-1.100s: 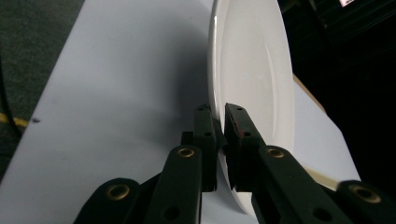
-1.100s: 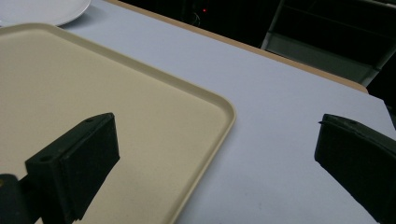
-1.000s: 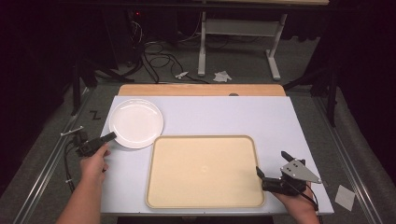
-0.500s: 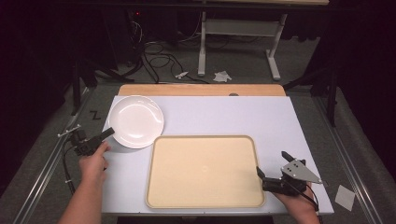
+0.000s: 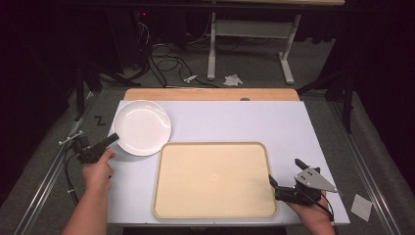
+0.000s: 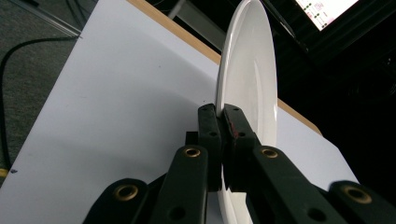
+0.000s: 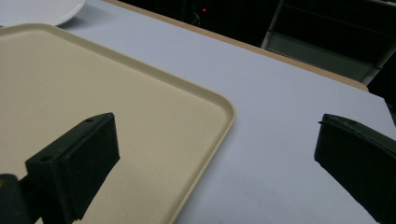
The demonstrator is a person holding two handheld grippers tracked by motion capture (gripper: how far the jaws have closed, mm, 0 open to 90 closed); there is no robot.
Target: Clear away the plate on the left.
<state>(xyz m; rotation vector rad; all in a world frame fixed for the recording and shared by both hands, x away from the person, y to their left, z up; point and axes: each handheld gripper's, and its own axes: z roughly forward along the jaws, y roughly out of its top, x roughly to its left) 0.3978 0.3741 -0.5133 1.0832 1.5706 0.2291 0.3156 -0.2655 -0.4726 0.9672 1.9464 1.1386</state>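
Note:
A white plate (image 5: 142, 127) sits at the back left of the white table, just behind the left corner of a beige tray (image 5: 213, 178). My left gripper (image 5: 112, 139) is shut on the plate's near-left rim. In the left gripper view the jaws are pinched together over the rim of the plate (image 6: 247, 70), at my left gripper (image 6: 223, 112). My right gripper (image 5: 286, 178) is open beside the tray's right edge, near the front right of the table. In the right gripper view my right gripper (image 7: 219, 154) straddles the corner of the tray (image 7: 93, 93) without touching it.
A wooden strip (image 5: 210, 94) borders the table's far edge. Beyond it, cables (image 5: 161, 54) and a desk frame (image 5: 249, 44) stand on the dark floor. Bare table top (image 5: 235, 122) lies behind the tray and to its right.
The left hand has shifted a little at the plate's rim. The plate has barely moved. The right gripper and the tray have kept still.

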